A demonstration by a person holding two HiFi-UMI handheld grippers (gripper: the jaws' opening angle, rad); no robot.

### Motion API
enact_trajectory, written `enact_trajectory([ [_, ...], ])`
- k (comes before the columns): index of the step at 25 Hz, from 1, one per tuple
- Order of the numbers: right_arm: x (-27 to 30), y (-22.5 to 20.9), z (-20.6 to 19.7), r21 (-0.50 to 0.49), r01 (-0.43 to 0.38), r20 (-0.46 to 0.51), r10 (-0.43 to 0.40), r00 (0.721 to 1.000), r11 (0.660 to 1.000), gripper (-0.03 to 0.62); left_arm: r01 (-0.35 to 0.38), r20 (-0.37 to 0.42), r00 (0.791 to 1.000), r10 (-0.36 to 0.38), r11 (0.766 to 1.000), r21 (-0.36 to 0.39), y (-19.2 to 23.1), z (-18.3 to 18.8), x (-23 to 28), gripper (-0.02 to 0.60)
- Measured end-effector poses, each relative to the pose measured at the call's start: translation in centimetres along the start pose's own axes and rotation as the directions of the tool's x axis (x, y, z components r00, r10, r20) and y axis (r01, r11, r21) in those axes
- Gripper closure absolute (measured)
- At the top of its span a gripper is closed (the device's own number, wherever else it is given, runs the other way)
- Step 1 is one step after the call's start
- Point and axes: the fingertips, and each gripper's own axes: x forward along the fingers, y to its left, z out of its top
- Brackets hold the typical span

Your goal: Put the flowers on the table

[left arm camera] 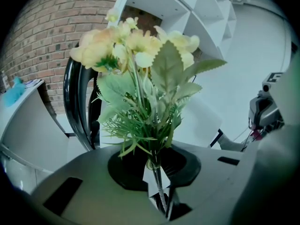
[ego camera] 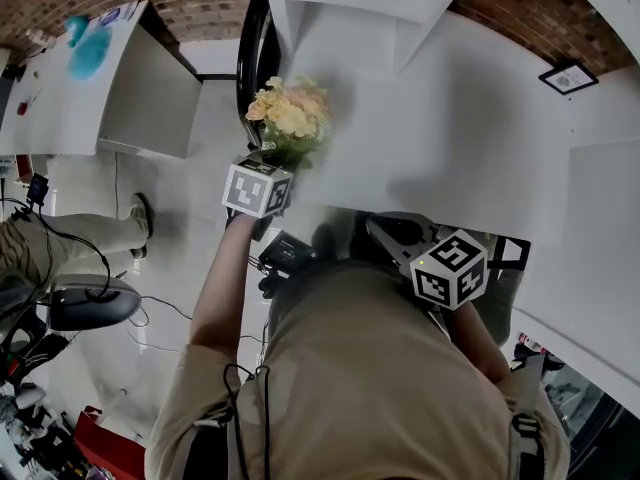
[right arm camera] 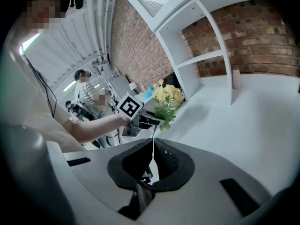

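The left gripper (left arm camera: 163,203) is almost closed, pinching the flowers (left arm camera: 140,50) low on their stems, blooms upright. In the head view they sit upper centre, at the left edge of the table (ego camera: 470,128). The right gripper (right arm camera: 151,161), lower right there, has its jaws together on nothing.

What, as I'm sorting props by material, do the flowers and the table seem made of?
The flowers look artificial, likely fabric petals and leaves with plastic fronds: flat matte leaves, stiff uniform green sprigs, thin wiry stems. The table looks like smooth matte white painted or laminated board; its even, grainless surface leaves that open.
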Motion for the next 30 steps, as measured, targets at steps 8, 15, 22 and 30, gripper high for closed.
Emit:
enact_trajectory([
  [8,-0.1,-1.7,0.3,0.050,-0.018,0.007,0.017,1.000,0.999,0.571,-0.034,-0.049,0.998,0.034,0.999,0.000,1.1,0.0,1.5,0.538],
  [15,-0.4,-2.7,0.2,0.076,-0.011,0.006,0.010,1.000,0.997,0.571,-0.044,-0.077,0.996,0.042,0.999,-0.027,1.9,0.0,3.0,0.538],
  [22,-0.7,-3.7,-0.2,0.083,-0.006,-0.005,0.006,1.000,0.997,0.571,-0.064,-0.078,0.995,0.059,0.997,-0.051,2.4,0.3,4.2,0.538],
  [30,-0.8,-4.4,-0.1,0.090,-0.011,-0.016,0.012,1.000,0.996,0.571,-0.100,-0.095,0.991,0.094,0.993,-0.068,3.5,0.2,5.1,0.538],
])
